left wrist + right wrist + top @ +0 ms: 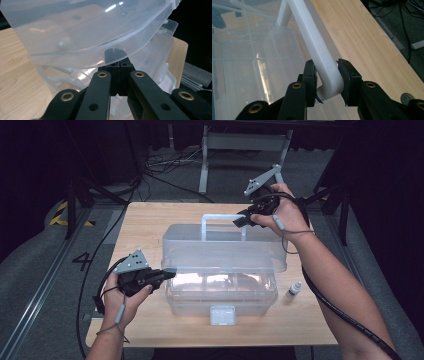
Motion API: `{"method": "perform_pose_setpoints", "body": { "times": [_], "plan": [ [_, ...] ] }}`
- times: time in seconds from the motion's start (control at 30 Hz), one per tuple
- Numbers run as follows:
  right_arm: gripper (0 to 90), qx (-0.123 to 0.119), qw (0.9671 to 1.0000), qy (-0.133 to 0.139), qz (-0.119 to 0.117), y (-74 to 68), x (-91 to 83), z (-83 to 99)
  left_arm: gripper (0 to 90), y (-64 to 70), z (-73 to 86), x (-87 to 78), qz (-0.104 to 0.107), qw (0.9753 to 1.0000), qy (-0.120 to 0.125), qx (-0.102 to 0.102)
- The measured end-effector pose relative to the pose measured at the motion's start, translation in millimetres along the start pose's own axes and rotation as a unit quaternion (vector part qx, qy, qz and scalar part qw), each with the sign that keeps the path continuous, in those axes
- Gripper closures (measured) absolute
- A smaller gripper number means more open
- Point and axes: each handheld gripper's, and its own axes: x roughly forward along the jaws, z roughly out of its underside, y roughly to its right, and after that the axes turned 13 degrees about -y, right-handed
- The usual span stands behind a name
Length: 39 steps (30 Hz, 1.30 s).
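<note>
Nearest the table's front edge: a clear plastic box base (220, 295), with a grey latch (222, 314) at its front wall. Just right of the base, standing on the wooden table (150, 220), a small dropper bottle (294, 290), apart from the box.

At the base's left end, held in the left hand (120, 302): left claw (169, 274), jaws pressed together with no gap visible between them in the left gripper view (115, 53), tips tucked under the rim of the clear lid (82, 30); whether the rim is pinched cannot be told.

Above the base, tilted up and back: the lid (225, 247), open, its far side toward the table's rear.

Farther back, rising from the lid: white carry handle (222, 222). At the handle's right corner, in the right hand (285, 212): right claw (243, 220), clamped narrow around the handle's bend (324, 67), one pad on each side, touching.

Beyond the table: grey floor, cables (165, 167), a metal stand leg (204, 165).
</note>
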Motion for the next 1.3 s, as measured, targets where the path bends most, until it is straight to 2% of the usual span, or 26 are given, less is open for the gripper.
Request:
{"method": "perform_pose_setpoints", "body": {
  "times": [0.03,0.1,0.27,0.4,0.63,0.67,0.7,0.73,0.9,1.13,1.17,1.3],
  "plan": [
    [68.4,0.0,1.0,0.0,0.0,0.0,0.0,0.0,90.0,-0.1,0.0,0.1,0.001,1.0,-0.001,0.0],
    [61.9,-0.003,0.9998,0.012,0.014,-2.6,-3.5,0.6,90.0,-0.6,0.4,0.0,0.0,1.0,-0.001,-0.001],
    [56.8,-0.002,0.9994,0.026,0.024,-5.7,-10.9,3.1,90.0,0.2,-0.8,-0.4,-0.003,1.0,-0.007,0.0],
    [55.6,-0.008,0.9982,0.051,0.031,-9.6,-24.2,8.0,90.0,-0.1,-1.3,-0.5,-0.002,1.0,-0.009,0.0],
    [55.2,-0.011,0.9969,0.068,0.037,-18.9,-42.9,16.8,90.0,-1.1,-3.0,0.8,0.0,0.9999,-0.012,-0.002],
    [55.1,-0.008,0.9968,0.071,0.037,-20.7,-47.3,20.7,89.9,-1.4,-3.3,1.8,-0.002,1.0,-0.005,-0.001],
    [55.1,-0.008,0.9966,0.072,0.038,-21.0,-48.7,22.5,89.9,-1.5,-5.5,1.6,-0.003,0.9997,-0.024,-0.001],
    [55.1,-0.008,0.9966,0.072,0.038,-21.0,-48.7,22.5,89.9,-1.5,-5.5,1.6,-0.003,0.9997,-0.024,-0.001],
    [55.2,0.002,0.9957,0.082,0.044,-26.2,-60.8,40.0,89.9,-4.2,-9.8,0.0,-0.003,0.9998,-0.019,0.002],
    [56.8,0.019,0.9936,0.098,0.052,-37.6,-81.9,73.8,90.0,-6.2,-15.1,-1.7,-0.008,0.9997,-0.021,0.007],
    [56.8,0.019,0.9936,0.098,0.052,-37.6,-81.9,73.8,90.0,-6.2,-15.1,-1.7,-0.008,0.9997,-0.021,0.007],
    [57.3,0.03,0.9927,0.103,0.056,-41.4,-86.1,92.3,90.0,-6.7,-17.3,-2.1,-0.01,0.9997,-0.019,0.008]
  ]
}}
